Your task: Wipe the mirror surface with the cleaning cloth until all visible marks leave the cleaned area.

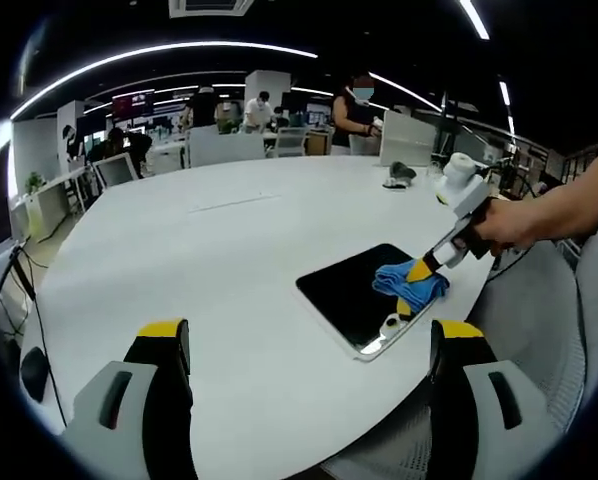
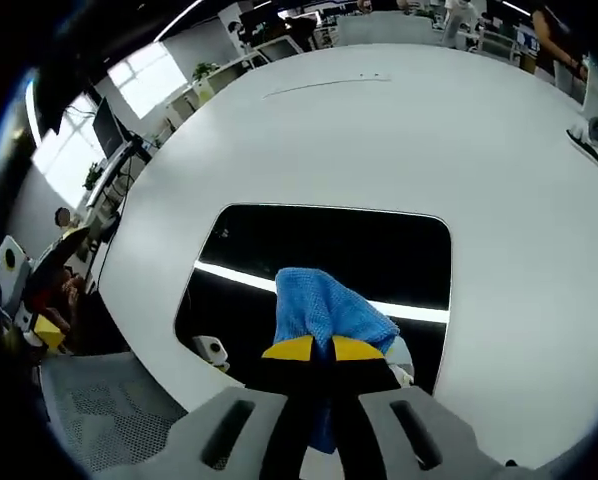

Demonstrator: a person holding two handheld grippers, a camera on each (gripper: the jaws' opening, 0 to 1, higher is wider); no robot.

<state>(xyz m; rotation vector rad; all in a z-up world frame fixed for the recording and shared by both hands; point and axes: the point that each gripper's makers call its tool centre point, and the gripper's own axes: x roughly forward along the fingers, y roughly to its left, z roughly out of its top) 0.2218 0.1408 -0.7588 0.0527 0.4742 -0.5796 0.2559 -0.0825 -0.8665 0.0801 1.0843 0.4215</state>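
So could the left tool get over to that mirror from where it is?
Probably yes: the left tool hangs open above bare table, nothing between it and the mirror. Only the right tool, holding the blue cloth, occupies one end.

A wide white table (image 1: 229, 260) is being lit by long ceiling light strips (image 1: 169, 50). Beyond the table, desks with monitors (image 1: 114, 170) are being occupied by people (image 1: 259, 108); bright windows (image 2: 149, 75) are seen behind it.

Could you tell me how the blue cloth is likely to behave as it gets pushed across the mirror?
The blue cloth looks soft and floppy: it bunches in folds where the right gripper pinches it. It probably weighs little. On the glossy mirror it should slide easily, though its loose part may fold under.
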